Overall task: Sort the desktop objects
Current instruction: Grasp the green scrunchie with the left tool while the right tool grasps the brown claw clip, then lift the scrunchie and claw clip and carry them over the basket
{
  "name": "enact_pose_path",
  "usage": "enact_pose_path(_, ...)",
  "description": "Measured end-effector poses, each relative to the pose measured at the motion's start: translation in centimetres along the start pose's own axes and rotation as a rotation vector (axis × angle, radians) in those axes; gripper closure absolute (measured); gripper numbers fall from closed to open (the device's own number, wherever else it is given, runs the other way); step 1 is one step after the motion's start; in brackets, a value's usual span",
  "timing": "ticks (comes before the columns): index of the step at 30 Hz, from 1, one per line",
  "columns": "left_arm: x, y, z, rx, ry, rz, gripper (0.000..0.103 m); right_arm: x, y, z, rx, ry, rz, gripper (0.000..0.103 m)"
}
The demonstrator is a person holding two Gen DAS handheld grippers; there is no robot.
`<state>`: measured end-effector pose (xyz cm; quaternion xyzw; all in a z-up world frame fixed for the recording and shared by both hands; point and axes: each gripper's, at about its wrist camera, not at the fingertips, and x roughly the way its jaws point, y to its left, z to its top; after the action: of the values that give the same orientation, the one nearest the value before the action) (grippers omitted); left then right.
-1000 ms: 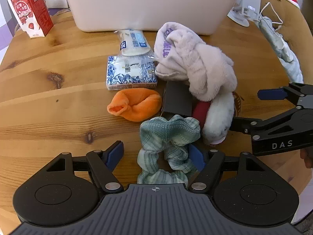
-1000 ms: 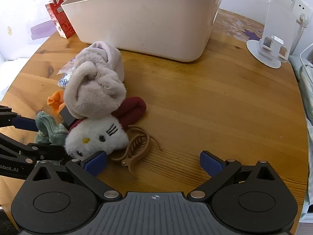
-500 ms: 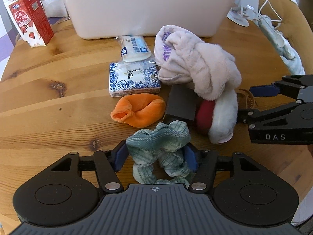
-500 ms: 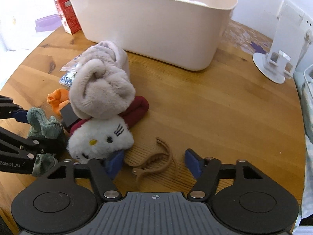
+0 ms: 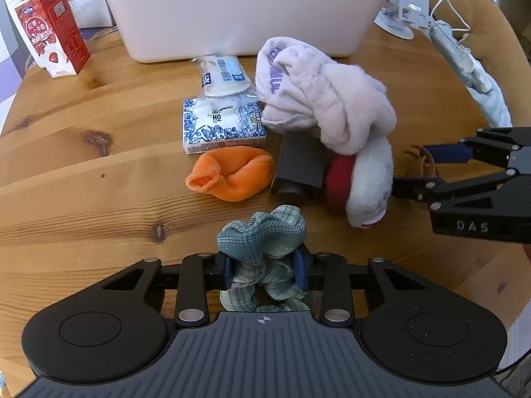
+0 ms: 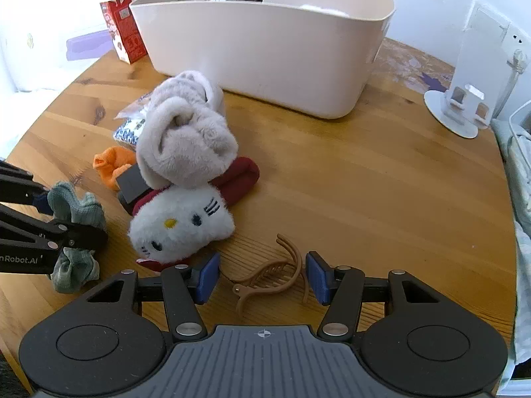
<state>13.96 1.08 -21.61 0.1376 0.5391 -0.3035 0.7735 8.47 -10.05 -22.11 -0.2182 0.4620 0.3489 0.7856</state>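
Left gripper (image 5: 265,272) is closing, its blue pads already squeezing the green scrunchie (image 5: 265,232) at the near edge of the round wooden tabletop (image 5: 83,172). Right gripper (image 6: 262,277) is closing too; the brown claw clip (image 6: 268,275) lies on the wood between its pads, the right pad just at the clip, the left apart from it. Beyond them, the beige storage bin (image 6: 265,53) stands toward the far edge.

Your table (image 5: 83,172): honey-brown pine, dark knots. Bin (image 6: 265,53): cream. Scrunchie (image 5: 265,232): teal-green, fine ribbed stripes. Sock (image 5: 232,174): orange. Tissue pack (image 5: 222,126): white with blue floral print. Carton (image 5: 49,39): red and white. Claw clip (image 6: 268,275): tan. Plush (image 6: 179,225): white, yellow nose.
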Motion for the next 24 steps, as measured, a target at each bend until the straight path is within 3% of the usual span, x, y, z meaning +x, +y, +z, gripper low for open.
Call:
enact_pose_path(4,-0.4,0.2,-0.5,-0.012,0.002,-0.032,0.077,-1.0,-0.4,0.0,0.019,-0.021,0.005,0.050)
enact_pose_path(13,-2.4,0.8,-0.7,-0.055,-0.030,-0.063,0.079,-3.1,-1.5,0.3,0.056,-0.086,0.008,0.050)
enact_pose_path(24,-5.9,1.1,2.4,-0.026,-0.150,-0.045,0.079,-6.8,-2.5,2.7,0.100,-0.210,0.009,0.050)
